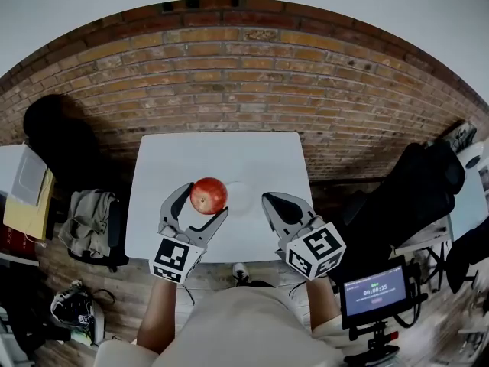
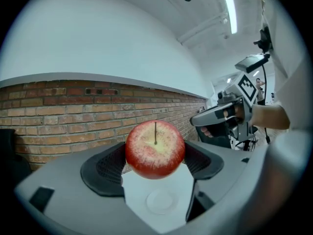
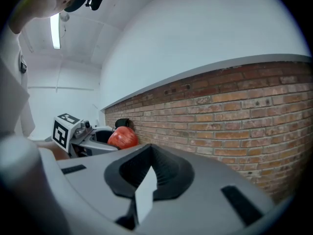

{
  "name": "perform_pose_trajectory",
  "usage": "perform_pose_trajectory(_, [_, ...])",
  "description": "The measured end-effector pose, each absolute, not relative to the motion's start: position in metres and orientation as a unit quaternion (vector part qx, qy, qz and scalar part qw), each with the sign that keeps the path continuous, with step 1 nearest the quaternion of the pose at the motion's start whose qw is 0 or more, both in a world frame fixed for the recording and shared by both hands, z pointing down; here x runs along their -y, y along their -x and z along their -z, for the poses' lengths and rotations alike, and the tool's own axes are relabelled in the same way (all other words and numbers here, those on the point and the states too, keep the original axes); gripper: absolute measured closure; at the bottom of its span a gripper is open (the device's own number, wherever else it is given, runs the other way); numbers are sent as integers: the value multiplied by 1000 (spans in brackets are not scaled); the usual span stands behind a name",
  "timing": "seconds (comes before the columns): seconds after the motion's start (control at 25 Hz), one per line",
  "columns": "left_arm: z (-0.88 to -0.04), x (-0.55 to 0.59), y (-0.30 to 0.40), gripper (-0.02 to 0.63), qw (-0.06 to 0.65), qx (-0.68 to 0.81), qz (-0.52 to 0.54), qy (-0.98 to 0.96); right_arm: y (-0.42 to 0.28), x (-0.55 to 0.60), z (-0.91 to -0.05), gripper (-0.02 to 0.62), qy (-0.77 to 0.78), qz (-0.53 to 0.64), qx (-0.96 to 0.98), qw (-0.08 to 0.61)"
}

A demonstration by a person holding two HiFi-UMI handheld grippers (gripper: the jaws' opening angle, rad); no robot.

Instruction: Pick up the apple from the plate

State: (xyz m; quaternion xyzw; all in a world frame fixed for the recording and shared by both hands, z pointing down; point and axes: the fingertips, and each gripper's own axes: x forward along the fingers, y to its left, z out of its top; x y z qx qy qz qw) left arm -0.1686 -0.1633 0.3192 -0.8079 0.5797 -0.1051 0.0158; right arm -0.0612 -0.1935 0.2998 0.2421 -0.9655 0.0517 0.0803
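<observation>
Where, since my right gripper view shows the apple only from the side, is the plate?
Observer: The head view shows the plate on the white table, just to the right of the apple.
Operator: Is the apple off it?
Observer: Yes. In the left gripper view the plate lies empty below the apple. The left tongs hold the apple in the air, one jaw against each side.
</observation>
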Motion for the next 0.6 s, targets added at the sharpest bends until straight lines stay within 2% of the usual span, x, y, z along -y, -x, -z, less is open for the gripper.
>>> perform_pose_trajectory(0.6, [-309, 160, 165, 235, 26, -574, 98, 812, 68, 191, -299, 594, -238, -49, 966, 90])
